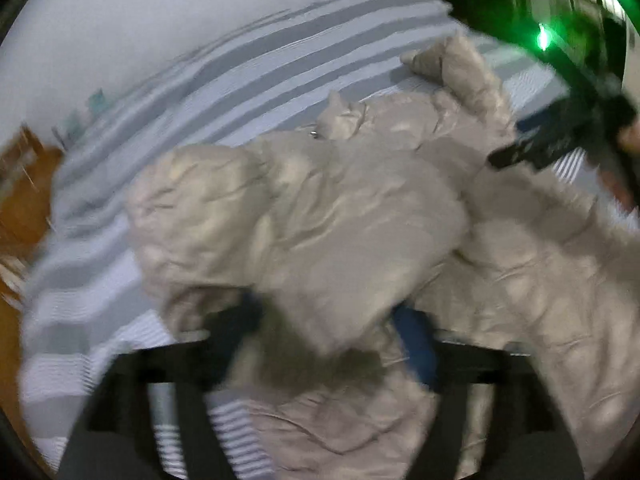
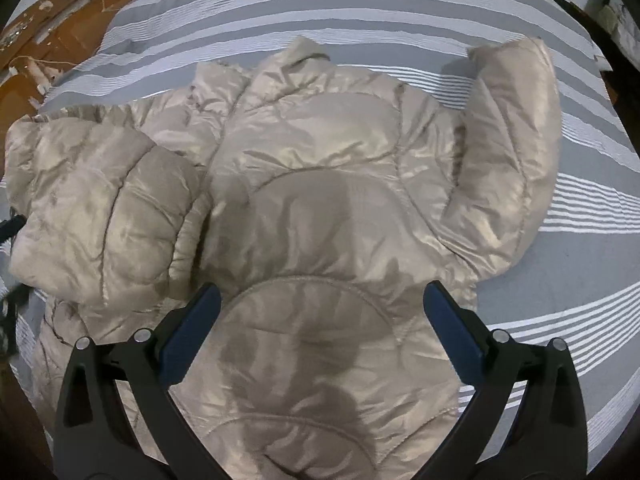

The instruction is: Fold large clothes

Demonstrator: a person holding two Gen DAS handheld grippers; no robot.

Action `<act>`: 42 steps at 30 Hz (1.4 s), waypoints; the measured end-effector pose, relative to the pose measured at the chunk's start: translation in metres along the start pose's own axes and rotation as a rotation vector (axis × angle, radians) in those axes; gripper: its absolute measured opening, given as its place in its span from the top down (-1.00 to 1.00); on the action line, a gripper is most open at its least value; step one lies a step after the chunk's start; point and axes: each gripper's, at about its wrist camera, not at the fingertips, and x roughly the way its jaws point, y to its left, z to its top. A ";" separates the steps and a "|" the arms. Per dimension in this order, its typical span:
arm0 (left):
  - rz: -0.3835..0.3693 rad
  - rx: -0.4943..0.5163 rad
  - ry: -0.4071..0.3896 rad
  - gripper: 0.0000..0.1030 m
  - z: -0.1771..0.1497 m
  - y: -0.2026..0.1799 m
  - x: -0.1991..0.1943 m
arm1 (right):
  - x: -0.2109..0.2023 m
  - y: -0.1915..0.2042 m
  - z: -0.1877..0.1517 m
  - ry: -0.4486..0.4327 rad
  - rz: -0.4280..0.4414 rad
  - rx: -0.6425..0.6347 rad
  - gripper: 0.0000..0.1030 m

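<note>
Beige quilted puffer jacket [image 2: 320, 184] spread flat on grey-and-white striped bed cover [image 2: 580, 248] for folding. Left claw [image 1: 324, 328] pinching sleeve [image 1: 280, 216], apparently carrying it across jacket's body, frame centre. Right claw [image 2: 322, 336] spread wide, holding nothing, hovering over lower back panel.

"What's it all lying on?"

"A bed [image 2: 360, 8], under a cover striped grey and white; the stripes run across it, some broad, some thin."

"And on the cover?"

"Just the jacket [image 2: 320, 200], a beige quilted puffer; it lies spread over the middle, collar toward the far side; one sleeve [image 2: 516, 152] lies bent beside the body on the right; the other sleeve [image 2: 100, 208] is bunched over the left part."

"Anything past the bed?"

"Brown wooden floor [image 2: 60, 40] shows past the far left corner; the left view is too blurred to add much."
</note>
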 end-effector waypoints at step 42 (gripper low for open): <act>0.184 -0.420 0.196 -0.90 -0.009 0.146 0.091 | 0.057 0.119 0.054 -0.002 0.124 -0.060 0.32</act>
